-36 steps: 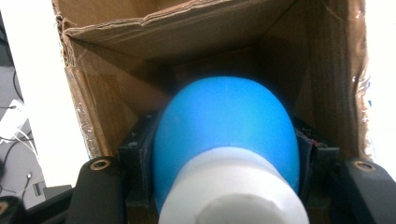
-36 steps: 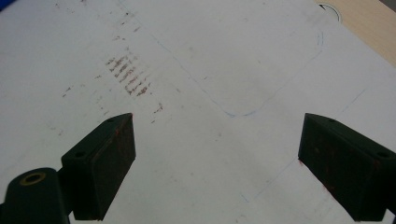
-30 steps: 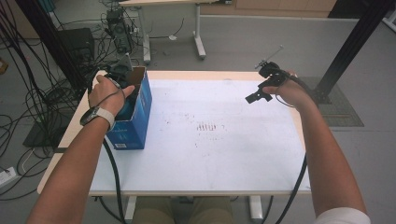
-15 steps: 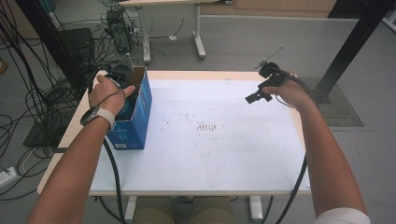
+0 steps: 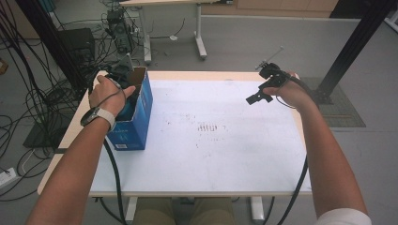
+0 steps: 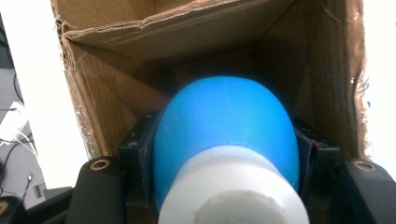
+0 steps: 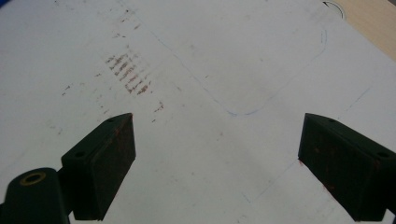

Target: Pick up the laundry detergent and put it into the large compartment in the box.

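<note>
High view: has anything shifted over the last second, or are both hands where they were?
Nothing has visibly changed. The left gripper stays inside the blue cardboard box, shut on the blue and white object. The right gripper stays open with nothing between its jaws, held above the white table top near the far right corner. The box has not moved.

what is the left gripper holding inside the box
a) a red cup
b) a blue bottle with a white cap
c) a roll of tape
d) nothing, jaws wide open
b: in the left gripper view the left gripper is shut on the blue bottle with its white cap, inside the box.
</note>
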A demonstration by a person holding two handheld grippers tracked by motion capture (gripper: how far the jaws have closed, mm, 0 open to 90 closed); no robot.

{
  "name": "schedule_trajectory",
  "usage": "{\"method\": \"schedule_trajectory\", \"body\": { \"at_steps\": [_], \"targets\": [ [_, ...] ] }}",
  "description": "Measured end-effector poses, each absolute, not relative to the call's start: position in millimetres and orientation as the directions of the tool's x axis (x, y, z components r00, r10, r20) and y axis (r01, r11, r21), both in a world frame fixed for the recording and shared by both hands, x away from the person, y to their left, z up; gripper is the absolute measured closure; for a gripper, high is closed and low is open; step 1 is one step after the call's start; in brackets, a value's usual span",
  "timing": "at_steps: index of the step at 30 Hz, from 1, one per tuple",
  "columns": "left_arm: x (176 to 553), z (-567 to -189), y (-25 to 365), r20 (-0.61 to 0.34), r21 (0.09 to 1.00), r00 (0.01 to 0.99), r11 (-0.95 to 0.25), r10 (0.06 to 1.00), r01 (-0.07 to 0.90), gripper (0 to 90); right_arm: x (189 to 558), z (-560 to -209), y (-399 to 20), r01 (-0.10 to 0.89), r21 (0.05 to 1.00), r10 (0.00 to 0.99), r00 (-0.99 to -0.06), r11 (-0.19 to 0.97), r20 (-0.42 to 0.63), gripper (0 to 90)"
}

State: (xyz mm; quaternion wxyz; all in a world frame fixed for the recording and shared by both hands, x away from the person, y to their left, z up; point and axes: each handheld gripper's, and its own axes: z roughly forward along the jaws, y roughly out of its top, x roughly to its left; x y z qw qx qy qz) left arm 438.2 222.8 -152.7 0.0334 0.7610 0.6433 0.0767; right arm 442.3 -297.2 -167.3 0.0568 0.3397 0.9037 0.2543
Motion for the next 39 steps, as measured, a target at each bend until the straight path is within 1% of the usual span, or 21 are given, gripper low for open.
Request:
{"method": "schedule_trajectory", "body": {
  "at_steps": [15,25,31,35,37,39],
  "targets": [
    [438.3,-153.2,225.5,0.070,0.157,0.163,-0.172,0.984,0.972,36.5,442.7,-168.1,-297.8,0.588,0.496,0.645,-0.761,0.639,0.072,10.9],
    [436.5,-151.2,230.9,0.049,0.168,0.170,-0.176,0.984,0.970,28.3,442.9,-168.3,-295.7,0.587,0.495,0.642,-0.763,0.641,0.073,11.0],
    [437.1,-146.2,235.4,0.033,0.165,0.178,-0.181,0.984,0.970,27.4,441.9,-167.8,-296.3,0.585,0.498,0.641,-0.764,0.640,0.073,10.9],
    [435.5,-141.5,240.8,0.015,0.175,0.171,-0.171,0.985,0.970,23.5,441.1,-167.3,-296.7,0.584,0.499,0.641,-0.764,0.641,0.073,10.9],
    [433.5,-139.7,243.0,0.008,0.187,0.168,-0.166,0.986,0.968,23.3,440.6,-167.2,-296.8,0.584,0.500,0.641,-0.764,0.640,0.073,10.9],
    [432.8,-137.4,244.6,-0.001,0.190,0.173,-0.170,0.985,0.967,20.1,440.4,-167.1,-296.7,0.584,0.500,0.640,-0.765,0.639,0.074,11.0]
  ]
}}
